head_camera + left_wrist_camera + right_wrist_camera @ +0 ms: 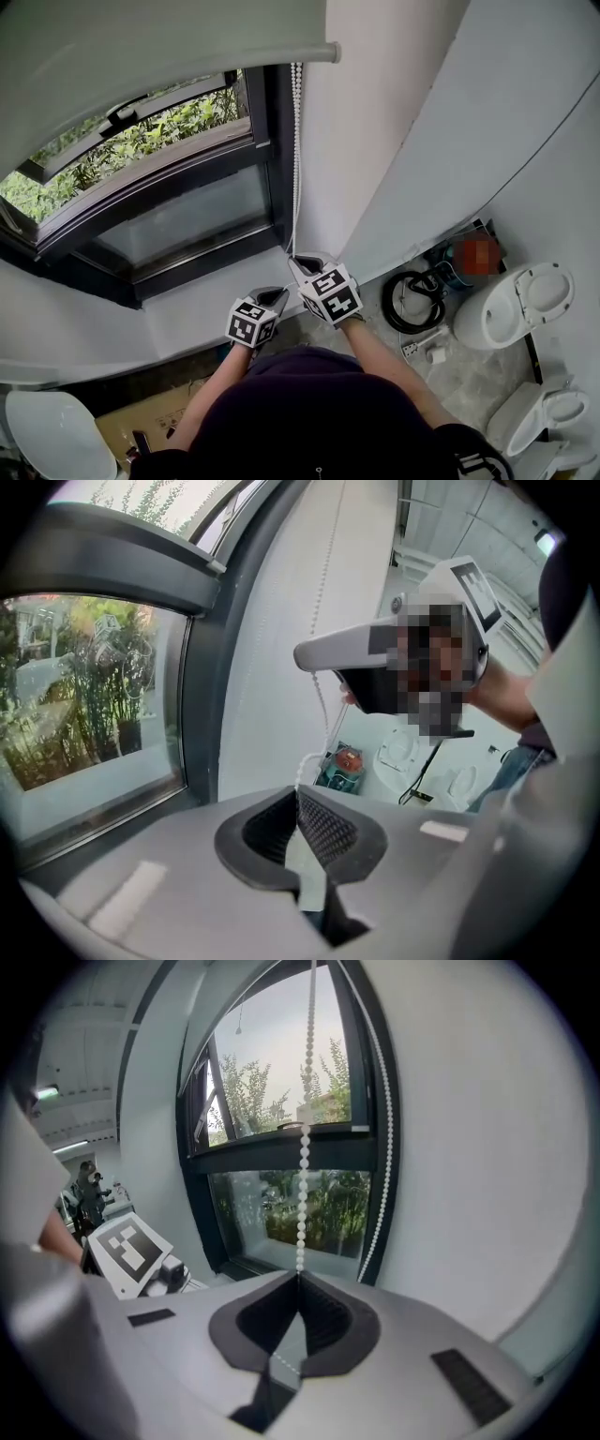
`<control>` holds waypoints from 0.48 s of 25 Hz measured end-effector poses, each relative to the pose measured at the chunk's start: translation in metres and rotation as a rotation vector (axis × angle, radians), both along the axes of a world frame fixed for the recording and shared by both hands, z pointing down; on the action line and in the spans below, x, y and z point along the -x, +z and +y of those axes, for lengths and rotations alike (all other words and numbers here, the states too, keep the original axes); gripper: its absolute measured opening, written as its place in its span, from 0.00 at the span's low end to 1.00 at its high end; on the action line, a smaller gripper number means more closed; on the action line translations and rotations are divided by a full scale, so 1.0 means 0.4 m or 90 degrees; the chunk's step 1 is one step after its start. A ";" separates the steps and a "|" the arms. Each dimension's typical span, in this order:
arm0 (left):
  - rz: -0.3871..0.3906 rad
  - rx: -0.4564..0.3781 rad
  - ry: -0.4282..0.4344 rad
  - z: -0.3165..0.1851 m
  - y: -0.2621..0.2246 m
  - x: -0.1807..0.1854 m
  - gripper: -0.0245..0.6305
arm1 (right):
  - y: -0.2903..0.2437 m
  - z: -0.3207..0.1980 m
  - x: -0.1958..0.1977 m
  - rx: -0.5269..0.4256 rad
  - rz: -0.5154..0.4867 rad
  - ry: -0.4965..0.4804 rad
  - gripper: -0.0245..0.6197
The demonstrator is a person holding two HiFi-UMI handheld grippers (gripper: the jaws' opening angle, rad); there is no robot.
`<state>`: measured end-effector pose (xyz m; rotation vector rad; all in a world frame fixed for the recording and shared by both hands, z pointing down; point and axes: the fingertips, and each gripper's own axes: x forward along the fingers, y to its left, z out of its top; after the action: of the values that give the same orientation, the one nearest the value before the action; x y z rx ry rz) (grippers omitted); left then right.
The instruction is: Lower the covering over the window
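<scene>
Hanging from the right end of the rolled blind [141, 47], the bead chain [297, 141] runs down the right edge of the window [178, 216] to both tools. In the head view it meets the right tool [296, 262] at that tool's tip, coming from 12 o'clock. The left tool [278, 294] sits just below and beside the right tool, at about its 7 o'clock. The blind covers only the top of the window, and most of the glass is bare.

Both forearms reach up from 6 o'clock in the head view, close together. The tools point toward the lower right corner of the window frame, tilted somewhat downward.

In the right gripper view the right tool [300, 1281] is clenched on the chain [304, 1166], which rises taut and straight toward 12 o'clock. A second strand hangs at 1 o'clock along the frame. In the left gripper view the left tool [298, 799] is likewise clamped on the chain [322, 705], which leads up toward 1 o'clock to the right tool.
</scene>
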<state>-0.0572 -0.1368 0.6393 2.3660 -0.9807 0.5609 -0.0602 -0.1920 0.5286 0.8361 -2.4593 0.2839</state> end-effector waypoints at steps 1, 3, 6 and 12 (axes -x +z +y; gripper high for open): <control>-0.006 0.004 0.000 0.003 0.004 0.004 0.06 | 0.002 -0.001 -0.002 0.002 -0.002 0.002 0.06; -0.017 0.003 -0.004 0.002 0.006 0.014 0.06 | 0.003 -0.004 -0.003 0.002 -0.001 0.003 0.06; -0.013 -0.010 -0.019 -0.010 -0.012 0.038 0.06 | 0.004 -0.006 -0.003 0.001 0.000 0.001 0.06; 0.027 -0.057 -0.115 -0.081 -0.125 0.169 0.13 | 0.004 -0.004 -0.001 0.000 0.002 -0.003 0.06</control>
<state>-0.1248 -0.1692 0.5894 2.3241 -1.2083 0.4052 -0.0599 -0.1937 0.5301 0.8304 -2.4582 0.2816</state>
